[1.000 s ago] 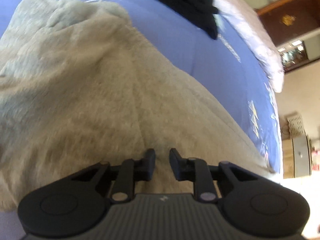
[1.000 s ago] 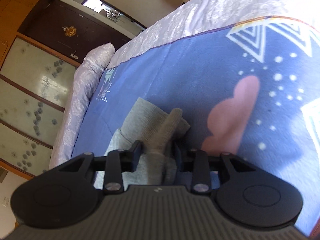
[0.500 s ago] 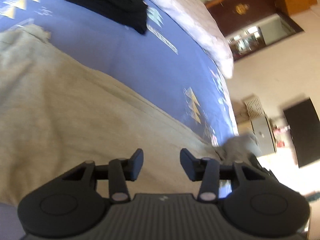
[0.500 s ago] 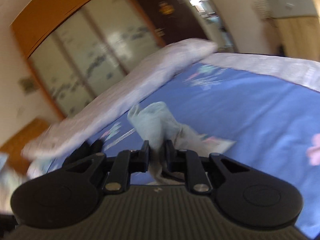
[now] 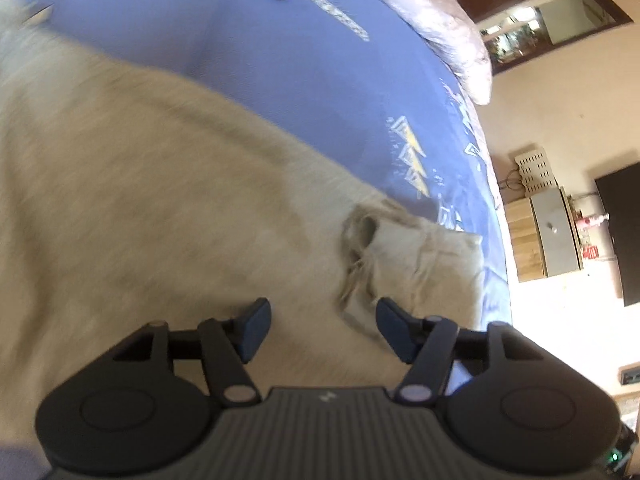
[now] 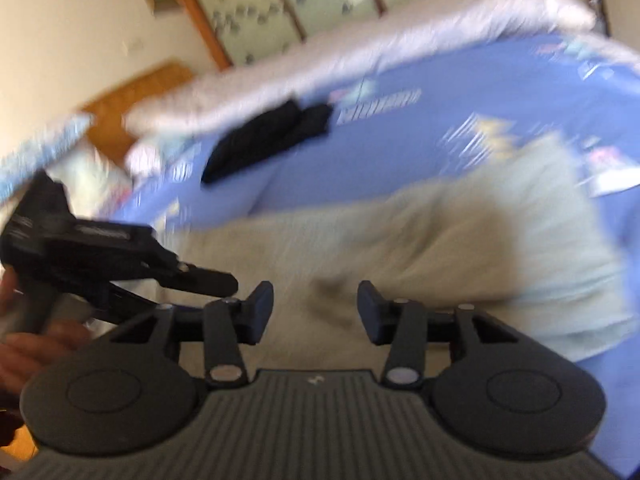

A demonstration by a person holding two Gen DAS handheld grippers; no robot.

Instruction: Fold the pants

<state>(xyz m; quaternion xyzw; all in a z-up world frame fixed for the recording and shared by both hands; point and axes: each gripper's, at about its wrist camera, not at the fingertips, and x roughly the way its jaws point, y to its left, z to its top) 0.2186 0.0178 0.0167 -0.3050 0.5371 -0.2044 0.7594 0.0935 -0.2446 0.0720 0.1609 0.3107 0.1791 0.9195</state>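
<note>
1. Pants (image 5: 168, 200) lie spread on the bed (image 5: 304, 80), pale grey-beige, one bunched end (image 5: 404, 248) toward the bed's edge. Right view is blurred; the same cloth (image 6: 460, 240) fills its middle.
2. Step, as I judge it: between folds, picking the next grasp. Best taken at that bunched end, both layers pinched together, then carried flat across the pants so the edges meet.
3. Left gripper (image 5: 323, 330): jaws wide, nothing held, just above the pants beside the bunched end; contact cannot be told.
4. Right gripper (image 6: 315, 312): jaws wide, empty, over the pants. Left gripper (image 6: 192, 278) shows beside it.
5. Black garment (image 6: 272, 140) lies well apart from the pants, farther up the bed.
</note>
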